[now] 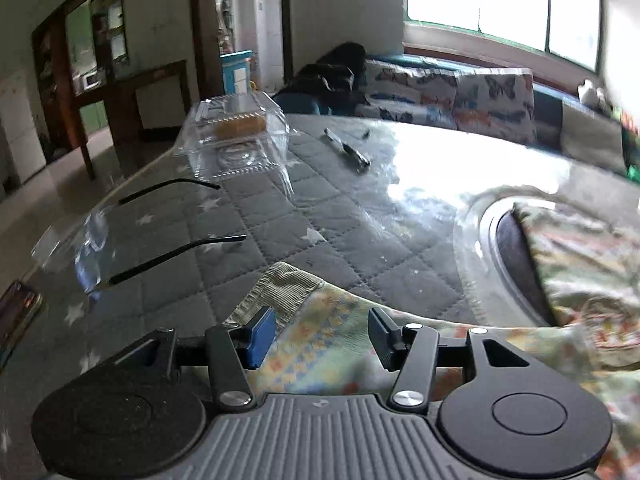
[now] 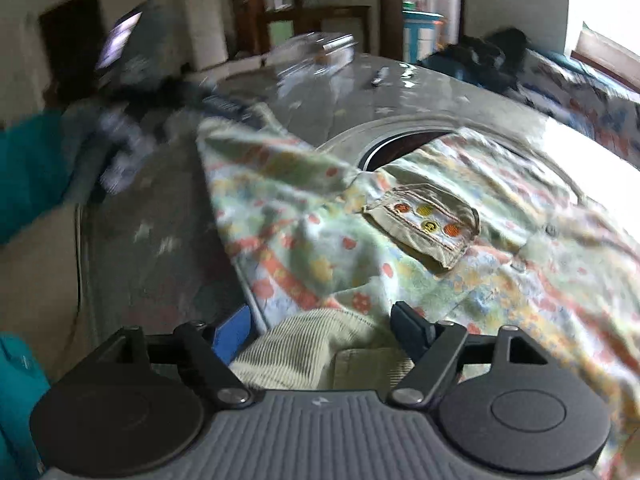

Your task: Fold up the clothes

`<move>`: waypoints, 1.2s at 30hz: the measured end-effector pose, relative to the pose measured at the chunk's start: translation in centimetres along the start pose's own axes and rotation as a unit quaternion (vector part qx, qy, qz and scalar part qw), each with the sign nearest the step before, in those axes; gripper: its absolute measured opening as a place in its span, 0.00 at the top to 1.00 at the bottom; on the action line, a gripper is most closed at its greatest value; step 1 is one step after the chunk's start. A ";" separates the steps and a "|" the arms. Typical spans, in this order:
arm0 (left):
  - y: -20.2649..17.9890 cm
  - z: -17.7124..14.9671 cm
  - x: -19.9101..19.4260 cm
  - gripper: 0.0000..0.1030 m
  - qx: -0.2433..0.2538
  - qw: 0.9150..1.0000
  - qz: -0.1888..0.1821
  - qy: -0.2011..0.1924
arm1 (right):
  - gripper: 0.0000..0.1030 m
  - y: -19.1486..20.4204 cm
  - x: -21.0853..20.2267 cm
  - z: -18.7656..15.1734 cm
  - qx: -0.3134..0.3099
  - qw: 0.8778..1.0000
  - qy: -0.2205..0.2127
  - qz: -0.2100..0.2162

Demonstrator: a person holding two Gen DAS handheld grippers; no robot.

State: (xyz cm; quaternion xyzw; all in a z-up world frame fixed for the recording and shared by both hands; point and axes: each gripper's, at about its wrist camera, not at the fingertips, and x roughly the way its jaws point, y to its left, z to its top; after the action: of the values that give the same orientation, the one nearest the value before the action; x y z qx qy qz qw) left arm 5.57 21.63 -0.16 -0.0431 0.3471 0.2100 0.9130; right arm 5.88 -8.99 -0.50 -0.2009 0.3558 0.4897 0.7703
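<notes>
One soft, light patterned garment lay spread on the quilted table, directly under and ahead of both tools; it looked limp, best taken by a ribbed cuff. The left gripper and right gripper each stood apart, clamping nothing. Ahead of the left one sat one clear plastic box.

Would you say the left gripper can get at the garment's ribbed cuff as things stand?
Probably yes: the left gripper is open, and the ribbed cuff lies on the table just ahead of its fingers, with nothing visible in between.
</notes>
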 end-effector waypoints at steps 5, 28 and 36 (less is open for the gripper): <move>0.5 0.3 1.4 0.45 0.017 0.999 0.037 -0.013 | 0.22 -0.1 -1.4 -0.2 -0.004 1.000 0.001 0.009; -1.3 -0.3 -3.6 0.32 0.035 0.998 -0.031 -0.040 | 0.36 -1.3 -6.3 -3.1 0.065 0.998 -0.017 -0.007; -8.3 -1.5 -9.4 0.32 0.091 0.975 -0.195 -0.058 | 0.47 -2.0 -7.8 -4.7 0.113 0.993 -0.028 -0.006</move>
State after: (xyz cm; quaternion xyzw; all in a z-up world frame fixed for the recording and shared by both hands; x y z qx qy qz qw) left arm 1.77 10.44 4.34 -0.0143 0.2963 -0.0025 0.9550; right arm 3.96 -17.73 2.08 -0.1012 0.3860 0.4475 0.8003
